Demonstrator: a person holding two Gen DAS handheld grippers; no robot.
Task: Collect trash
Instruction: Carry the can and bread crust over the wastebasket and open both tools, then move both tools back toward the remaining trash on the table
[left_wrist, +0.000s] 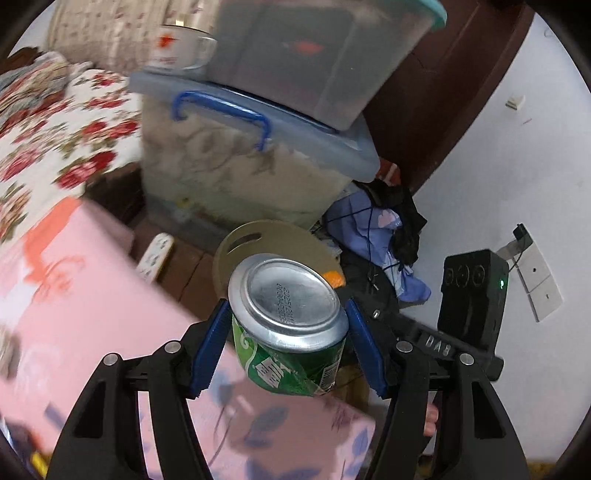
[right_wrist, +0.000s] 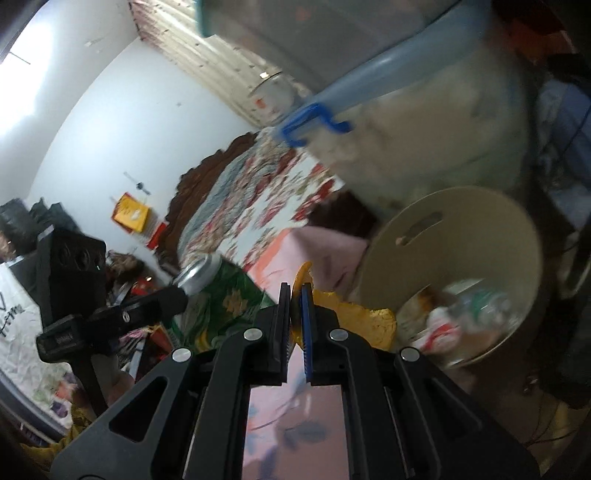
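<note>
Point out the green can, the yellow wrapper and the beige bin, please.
green can (left_wrist: 291, 332), left wrist view, on its silver base and green side.
yellow wrapper (right_wrist: 364, 321), right wrist view, on its crumpled body past the pads.
beige bin (right_wrist: 454, 236), right wrist view, on its inner wall.

Both wrist cameras look forward and down, close, sharing the beige bin (left_wrist: 258, 240) (right_wrist: 461, 236), though blurred.

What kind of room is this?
Probably a bedroom: a bed with a flowery bedspread, stacked plastic storage boxes beside it, and a pile of clothes against the wall.
</note>
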